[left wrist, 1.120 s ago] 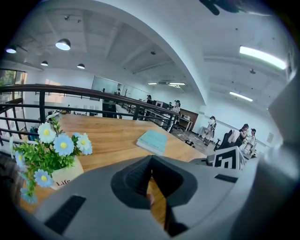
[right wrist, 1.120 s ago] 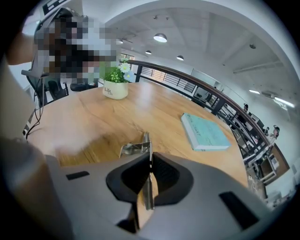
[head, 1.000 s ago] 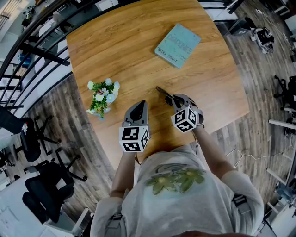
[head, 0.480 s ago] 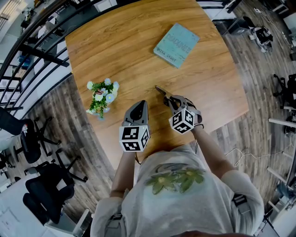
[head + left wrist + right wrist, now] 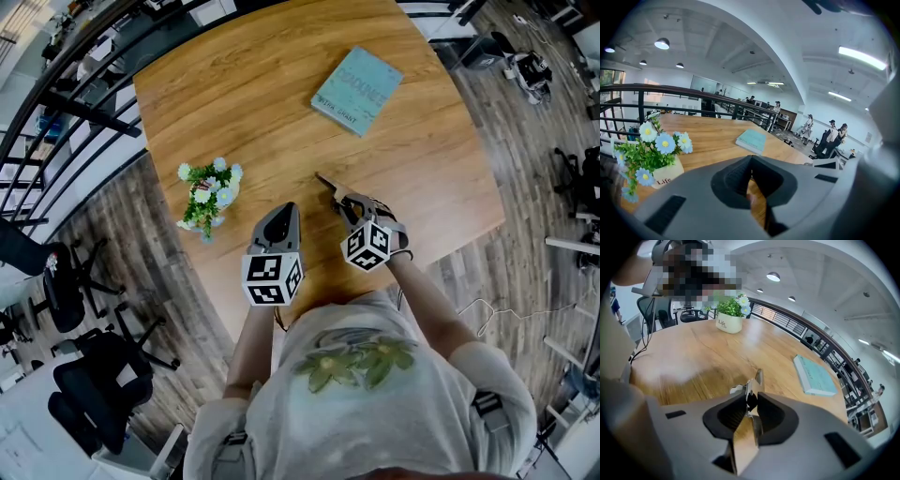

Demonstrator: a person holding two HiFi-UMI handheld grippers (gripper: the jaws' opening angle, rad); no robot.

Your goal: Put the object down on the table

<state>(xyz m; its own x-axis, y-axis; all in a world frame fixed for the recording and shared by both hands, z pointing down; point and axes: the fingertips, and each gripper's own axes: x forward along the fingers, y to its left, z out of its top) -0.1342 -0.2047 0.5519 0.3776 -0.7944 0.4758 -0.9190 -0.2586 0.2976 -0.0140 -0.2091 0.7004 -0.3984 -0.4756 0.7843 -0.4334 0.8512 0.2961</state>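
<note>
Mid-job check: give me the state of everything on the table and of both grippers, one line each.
right gripper: open, jaws have just been opening around the metal tool
metal tool: loose between those jaws; whether it rests on the table is unclear
left gripper: shut, empty
book: closed, lying flat
flower pot: upright

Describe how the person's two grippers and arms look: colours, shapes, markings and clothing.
Both the left gripper and the right gripper have smooth grey plastic shells tapering to a point, with dark ribbed pads inside. Each carries a cube of black-and-white square markers at its rear. The person wears a pale short-sleeved T-shirt with a green leaf print; the forearms are bare.
</note>
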